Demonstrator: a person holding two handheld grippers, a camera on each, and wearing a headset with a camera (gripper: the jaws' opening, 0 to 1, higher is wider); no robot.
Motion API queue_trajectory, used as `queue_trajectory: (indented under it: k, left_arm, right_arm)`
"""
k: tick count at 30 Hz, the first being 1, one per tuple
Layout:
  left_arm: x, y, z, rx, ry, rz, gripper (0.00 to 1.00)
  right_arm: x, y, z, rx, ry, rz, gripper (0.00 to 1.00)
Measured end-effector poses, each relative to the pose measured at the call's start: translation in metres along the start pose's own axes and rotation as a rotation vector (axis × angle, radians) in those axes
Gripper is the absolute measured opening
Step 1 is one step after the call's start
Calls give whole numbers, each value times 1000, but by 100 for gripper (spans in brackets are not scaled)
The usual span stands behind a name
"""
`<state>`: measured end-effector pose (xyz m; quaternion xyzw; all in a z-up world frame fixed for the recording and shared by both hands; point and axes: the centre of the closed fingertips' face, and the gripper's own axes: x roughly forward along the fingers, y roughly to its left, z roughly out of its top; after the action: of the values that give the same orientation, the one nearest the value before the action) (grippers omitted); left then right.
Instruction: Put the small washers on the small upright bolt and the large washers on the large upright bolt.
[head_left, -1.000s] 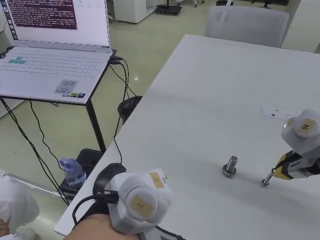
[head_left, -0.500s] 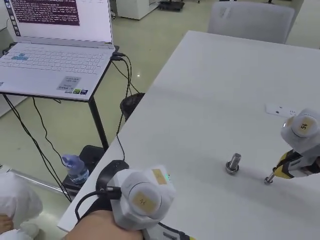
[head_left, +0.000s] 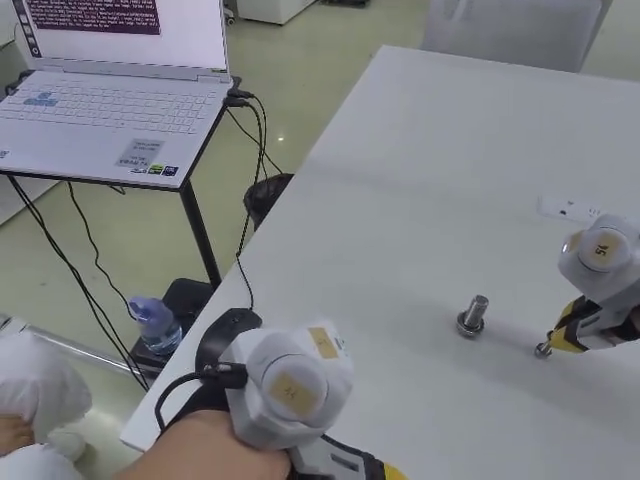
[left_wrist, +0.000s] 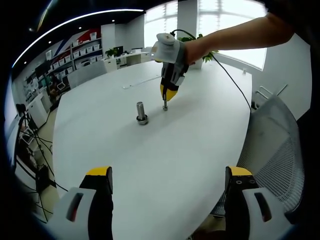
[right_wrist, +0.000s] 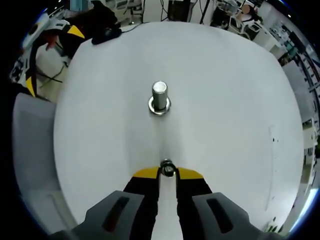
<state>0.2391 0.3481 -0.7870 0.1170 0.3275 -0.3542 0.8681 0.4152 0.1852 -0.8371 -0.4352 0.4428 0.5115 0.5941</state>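
Nearest, at tabletop (head_left: 420, 180) edge: left gripper (left_wrist: 168, 172), jaws wide, holding nothing.
Mid tabletop: large bolt (head_left: 472, 316), upright, standing free.
Just beside it: small bolt (head_left: 543, 349), upright, its top pinched between the narrow jaws of the right gripper (right_wrist: 167, 172).

The right gripper (head_left: 548, 345) has a round yellow sticker (head_left: 601, 249) on top. Its two digits look like 15. The near, left gripper (left_wrist: 167, 175) has a round sticker (head_left: 290, 388) too blurry to read. The far left laptop (head_left: 110, 110) shows rows of words, too small to read.
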Motion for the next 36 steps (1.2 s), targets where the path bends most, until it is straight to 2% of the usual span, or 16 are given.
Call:
queue_trajectory:
  k: [19,36]
  left_arm:
    - [4,-2,-3,-8,14,-14,91]
    - [6,-1,-2,-8,13,-12,90]
  right_arm:
    - [21,2,-6,-5,29,28,13]
    - [22,2,-7,-21,38,19,13]
